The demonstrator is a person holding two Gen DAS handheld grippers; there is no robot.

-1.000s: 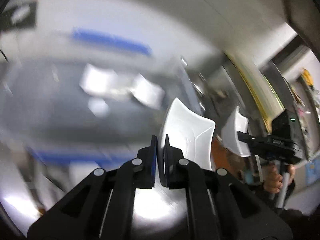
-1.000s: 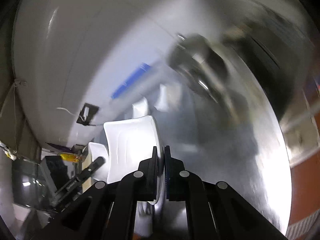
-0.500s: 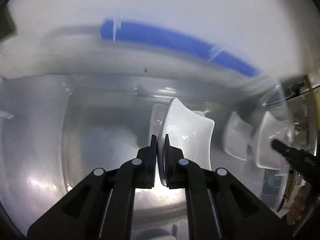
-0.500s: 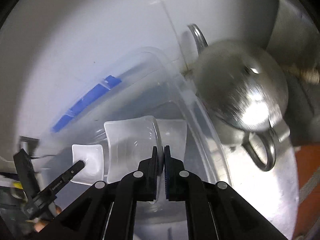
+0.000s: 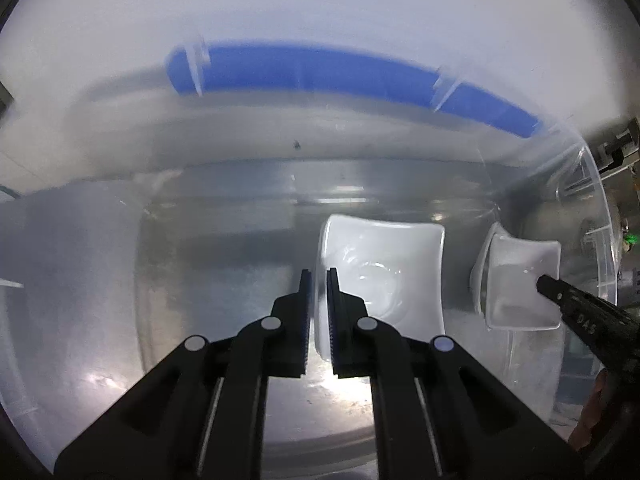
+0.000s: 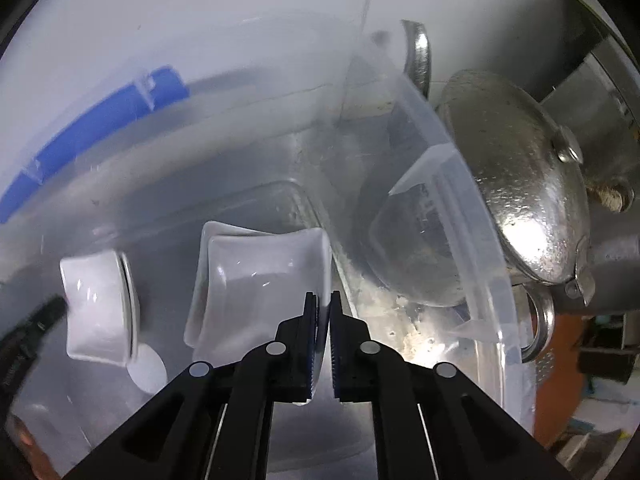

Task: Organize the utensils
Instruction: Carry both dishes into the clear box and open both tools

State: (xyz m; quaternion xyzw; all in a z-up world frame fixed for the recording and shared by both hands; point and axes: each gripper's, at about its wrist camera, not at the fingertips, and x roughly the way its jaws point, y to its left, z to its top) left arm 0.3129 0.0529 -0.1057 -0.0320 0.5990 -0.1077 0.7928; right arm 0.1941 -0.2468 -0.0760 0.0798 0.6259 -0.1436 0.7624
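Left tool [image 5: 318,280] pinching narrowly on the near rim of a white square dish [image 5: 384,276], jaws nearly together with only the thin rim between the pads. Holding that dish low inside a clear plastic bin [image 5: 600,216], close over its floor; whether resting on the floor, cannot tell.

Right tool [image 6: 324,300] gripping the edge of a second white square dish [image 6: 260,276], jaws almost closed with the rim between the pads. Hanging likewise inside the same bin [image 6: 460,184], toward its right wall. Showing in the left wrist view too, at the right edge, as a black tip [image 5: 560,292] touching the second dish [image 5: 520,280]. Showing the left tool in turn in the right wrist view as a dark blurred tip [image 6: 44,312] against the first dish [image 6: 96,304].

Sitting on a shiny metal counter [image 6: 420,336], with a blue clip [image 5: 340,76] running along the bin's far rim. Standing just beyond the bin's right wall, a dented steel pot [image 6: 520,200] with ring handles. Behind it all, a pale plain wall [image 5: 320,0]. A person's fingers [image 5: 592,412] peeking in at the lower right of the left wrist view.
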